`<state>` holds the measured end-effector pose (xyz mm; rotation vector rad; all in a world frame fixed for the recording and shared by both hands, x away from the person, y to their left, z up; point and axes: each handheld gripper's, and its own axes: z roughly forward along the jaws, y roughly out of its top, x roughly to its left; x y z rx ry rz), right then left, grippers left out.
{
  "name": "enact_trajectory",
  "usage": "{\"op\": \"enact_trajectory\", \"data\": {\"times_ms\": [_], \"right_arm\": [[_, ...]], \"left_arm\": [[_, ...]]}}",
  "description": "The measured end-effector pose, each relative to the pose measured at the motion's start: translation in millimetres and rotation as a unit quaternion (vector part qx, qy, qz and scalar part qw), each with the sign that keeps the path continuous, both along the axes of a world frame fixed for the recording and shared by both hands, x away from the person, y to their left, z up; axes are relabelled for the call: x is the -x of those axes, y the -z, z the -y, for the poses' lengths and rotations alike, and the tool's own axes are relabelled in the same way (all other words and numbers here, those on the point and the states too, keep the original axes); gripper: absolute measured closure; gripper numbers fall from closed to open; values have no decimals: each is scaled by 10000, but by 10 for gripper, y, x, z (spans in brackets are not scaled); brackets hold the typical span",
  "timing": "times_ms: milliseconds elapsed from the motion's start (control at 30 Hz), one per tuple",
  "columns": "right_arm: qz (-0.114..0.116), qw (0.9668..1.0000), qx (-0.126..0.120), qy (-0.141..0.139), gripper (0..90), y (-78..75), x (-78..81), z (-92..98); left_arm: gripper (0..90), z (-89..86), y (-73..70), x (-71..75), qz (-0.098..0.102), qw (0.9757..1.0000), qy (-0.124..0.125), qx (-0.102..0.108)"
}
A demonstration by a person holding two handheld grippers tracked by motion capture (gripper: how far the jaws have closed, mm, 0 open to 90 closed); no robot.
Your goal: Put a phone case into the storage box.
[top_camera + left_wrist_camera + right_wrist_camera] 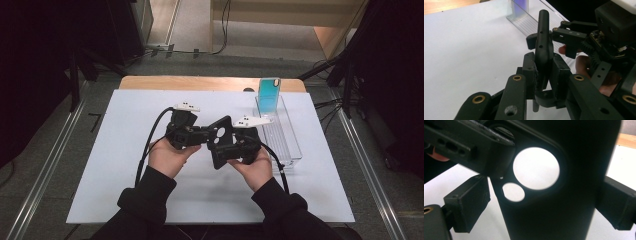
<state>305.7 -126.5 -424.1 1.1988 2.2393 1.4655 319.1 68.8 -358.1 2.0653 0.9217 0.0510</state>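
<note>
Left claw (544, 75) clamped tight, right claw (231, 145) wider, both hands close together midair.

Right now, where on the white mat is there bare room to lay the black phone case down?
The mat lies bare left of the left gripper, from the mat's far edge to its near edge. Another bare strip runs along the far edge, left of the clear tray. It is crowded mid-mat, where both grippers meet on the black phone case, and rightward to the tray.

Your black long sleeves (145, 197) end in ribbed cuffs. Each matte-black two-jaw gripper, left (200, 134) and right (226, 146), carries brass-ringed pivot screws, a white tracker plate and a trailing black cable (148, 145).
</note>
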Motion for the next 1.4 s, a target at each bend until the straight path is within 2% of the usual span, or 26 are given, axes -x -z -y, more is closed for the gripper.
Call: {"op": "enact_trajectory", "data": {"times_ms": [67,133,267,333,367,433,567,633,667,767,867,933,1033,1133,1300,1400], "right_arm": [[-38,10000,66,54,105,7,0,-6],[15,9999,110,75,109,7,7,-2],[58,9999,63,54,123,-12,19,12],[58,10000,31,68,125,-17,17,22],[49,10000,16,73,125,-15,13,28],[-3,10000,43,47,125,-3,-10,53],[-82,9999,75,84,125,27,-65,121],[-80,9999,35,99,125,17,-85,168],[-72,9999,1,79,125,10,-94,186],[-127,9999,-27,-75,125,-30,-122,260],[-82,9998,-31,-202,125,-72,-125,328],[-96,9993,-62,-365,125,-110,-131,382],[-143,9981,-38,-603,124,-170,-135,446],[-126,9974,-27,-711,124,-227,-124,511],[-38,9964,47,-841,124,-306,-104,593],[-50,9968,4,-800,124,-343,-100,653]], "left_arm": [[771,13,-1,11,22,10000,-2,-6],[770,17,-2,15,33,10000,19,-15],[758,-1,-25,21,78,9999,50,131],[673,-16,-56,24,119,9997,78,188],[636,-28,-88,30,178,9997,96,99],[597,-58,-133,39,233,9997,96,61],[512,-136,-175,35,115,9996,168,186],[486,-171,-184,36,80,9996,223,168],[464,-194,-182,41,134,9994,258,161],[398,-249,-165,49,125,9989,433,132],[361,-317,-106,76,185,9973,701,152],[320,-356,-55,86,249,9967,755,160],[319,-401,29,89,182,9959,862,206],[319,-446,137,103,145,9939,1074,192],[319,-535,331,143,166,9941,1071,-94],[319,-609,451,180,119,9940,1077,-127]]}}
